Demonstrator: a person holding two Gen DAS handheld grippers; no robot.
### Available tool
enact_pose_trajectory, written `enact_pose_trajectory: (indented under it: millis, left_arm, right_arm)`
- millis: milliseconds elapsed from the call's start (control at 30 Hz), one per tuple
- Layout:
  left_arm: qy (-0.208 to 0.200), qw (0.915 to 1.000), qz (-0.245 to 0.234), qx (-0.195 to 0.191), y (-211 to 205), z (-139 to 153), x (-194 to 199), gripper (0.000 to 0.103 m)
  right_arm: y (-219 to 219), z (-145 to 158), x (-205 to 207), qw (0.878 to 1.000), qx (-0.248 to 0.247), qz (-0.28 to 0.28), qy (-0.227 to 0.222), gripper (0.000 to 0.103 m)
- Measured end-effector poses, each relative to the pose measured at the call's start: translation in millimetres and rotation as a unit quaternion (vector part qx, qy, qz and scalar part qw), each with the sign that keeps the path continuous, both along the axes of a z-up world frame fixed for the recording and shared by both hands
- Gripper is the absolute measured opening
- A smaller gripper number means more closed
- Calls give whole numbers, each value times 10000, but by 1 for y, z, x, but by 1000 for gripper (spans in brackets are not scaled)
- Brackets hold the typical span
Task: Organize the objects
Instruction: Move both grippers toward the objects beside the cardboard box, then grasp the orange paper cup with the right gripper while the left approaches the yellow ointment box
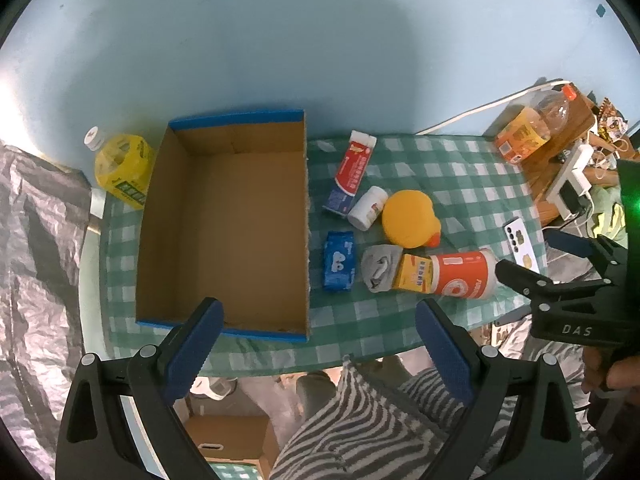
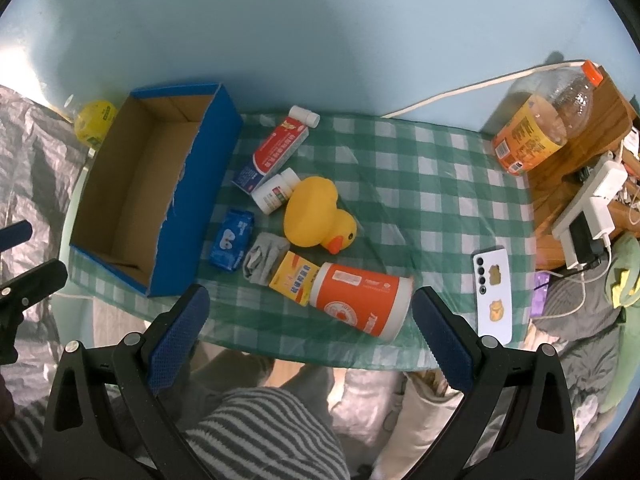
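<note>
green-and-white checked cloth covers the table (image 2: 420, 184), which carries everything listed. cardboard box (image 1: 224, 232), blue outside, open top, nothing in it, stands at the table's left end. orange canister (image 2: 360, 300) lies on its side near the front edge. yellow rubber duck (image 2: 316, 216) sits just behind the canister. red-and-blue toothpaste carton (image 2: 272, 152) lies beside the box's right wall. white phone (image 2: 494, 292) lies face down at the right, well apart from the cluster. blue tissue pack (image 2: 232, 244) lies next to the box. grey sock (image 2: 264, 260) is bunched between the tissue pack and a yellow packet (image 2: 294, 278), which touches the canister. white pill bottle (image 2: 276, 192) lies between carton and duck. left gripper (image 1: 316, 356) and right gripper (image 2: 308, 340) hover off the front edge, both spread wide, nothing in either.
</note>
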State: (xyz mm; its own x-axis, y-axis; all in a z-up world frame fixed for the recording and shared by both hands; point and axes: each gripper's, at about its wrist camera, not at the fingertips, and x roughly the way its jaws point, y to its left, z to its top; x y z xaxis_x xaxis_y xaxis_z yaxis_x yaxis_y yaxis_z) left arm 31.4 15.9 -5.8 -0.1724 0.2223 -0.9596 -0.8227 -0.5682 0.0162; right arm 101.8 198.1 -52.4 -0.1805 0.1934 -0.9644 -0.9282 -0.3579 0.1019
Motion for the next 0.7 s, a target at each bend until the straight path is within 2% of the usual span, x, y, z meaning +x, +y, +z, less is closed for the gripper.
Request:
enact_pose_trajectory:
  millis: [200, 333, 533, 700]
  left_arm:
    - [-97, 9991, -425, -10, 7, -6, -3, 97]
    - [-182, 9975, -683, -42, 13, -16, -4, 97]
    - [-678, 9938, -857, 217, 25, -36, -8, 97]
    - [-517, 9933, -1016, 175, 36, -48, -6, 97]
  right_arm:
    - [1, -7, 1, 9997, 44, 188, -122, 102]
    - [2, -16, 5, 9983, 55, 518, -277, 102]
    - [7, -40, 13, 9940, -55, 964, -504, 102]
    - [9, -60, 16, 9889, -91, 1312, -690, 102]
